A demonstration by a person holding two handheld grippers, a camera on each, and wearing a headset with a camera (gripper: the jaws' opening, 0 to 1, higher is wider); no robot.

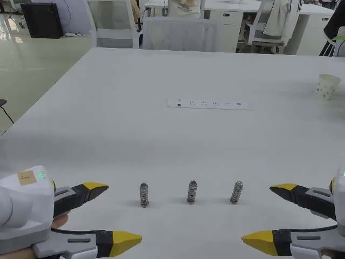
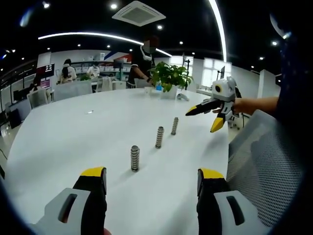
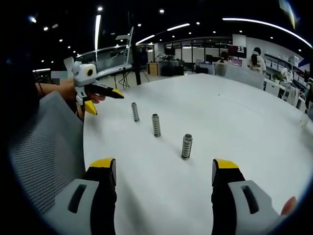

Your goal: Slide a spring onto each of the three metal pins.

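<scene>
Standing upright in a row on the white table [image 1: 161, 135], three grey coiled springs [image 1: 192, 192] seem to sleeve their pins, barely visible, and lie between the left gripper [image 1: 124, 212] and right gripper [image 1: 256, 212], both spread wide and empty.

Bright, even ceiling light, soft shadows on the white table [image 1: 161, 140]; fisheye edges curve.
</scene>
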